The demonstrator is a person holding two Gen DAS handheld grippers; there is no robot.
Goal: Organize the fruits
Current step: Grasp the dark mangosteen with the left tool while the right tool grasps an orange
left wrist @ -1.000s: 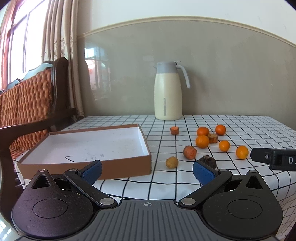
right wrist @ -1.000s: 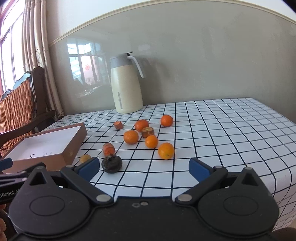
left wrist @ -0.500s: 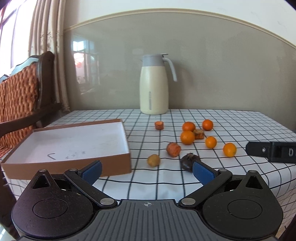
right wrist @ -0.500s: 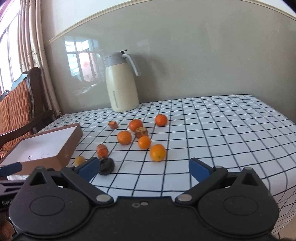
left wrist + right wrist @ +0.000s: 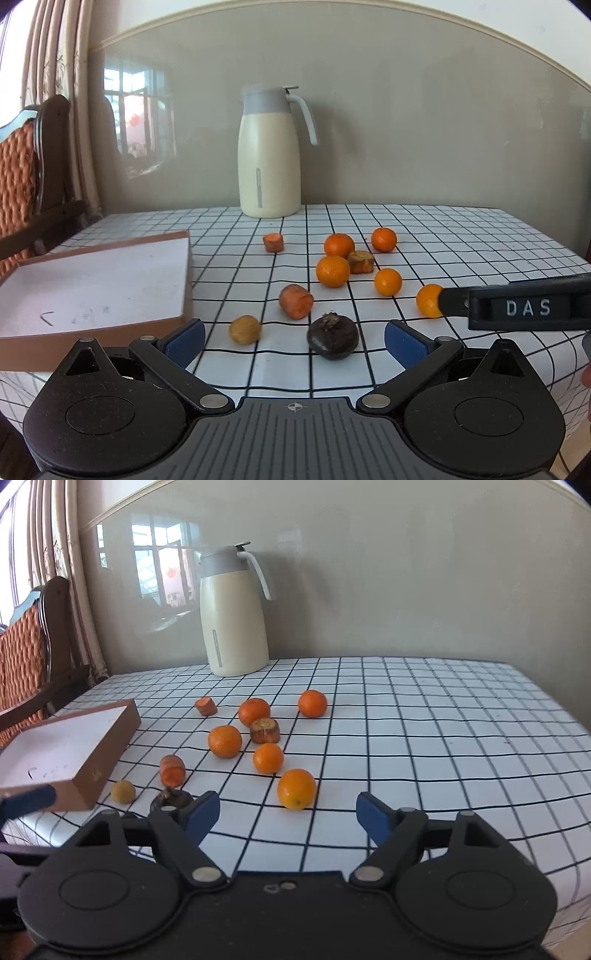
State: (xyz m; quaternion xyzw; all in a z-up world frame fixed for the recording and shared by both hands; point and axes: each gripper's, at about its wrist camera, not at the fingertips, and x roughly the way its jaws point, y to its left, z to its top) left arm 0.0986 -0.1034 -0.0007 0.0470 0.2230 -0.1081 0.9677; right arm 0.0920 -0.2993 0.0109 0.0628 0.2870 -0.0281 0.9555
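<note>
On the checked tablecloth [image 5: 461, 236], reading left to right: a shallow brown box [image 5: 110, 284] with a bare white floor, nothing in it yet; then a small yellowish fruit [image 5: 245, 329], a carrot stub [image 5: 296, 301] and a dark shrivelled fruit [image 5: 332, 335] nearest the front edge; behind them more carrot pieces and a loose cluster of oranges; farthest back, a cream jug [image 5: 269, 155] against the wall. Closer to all of it than a second ago, both views now larger and lower over the cloth. Left gripper [image 5: 294, 338] wide apart, empty, lined up roughly on the dark fruit and its yellowish neighbour without touching either. Right gripper [image 5: 288, 814] also empty, its jaws just narrowed from full spread, nothing yet between the pads; the nearest orange [image 5: 296, 788] sitting just ahead of the gap, seen from the left view with a finger tip right beside it. Judged from this: approach nearly over, first pick about to start, likely that orange, with the box well apart to the left as the destination. No fruit sorted so far.
</note>
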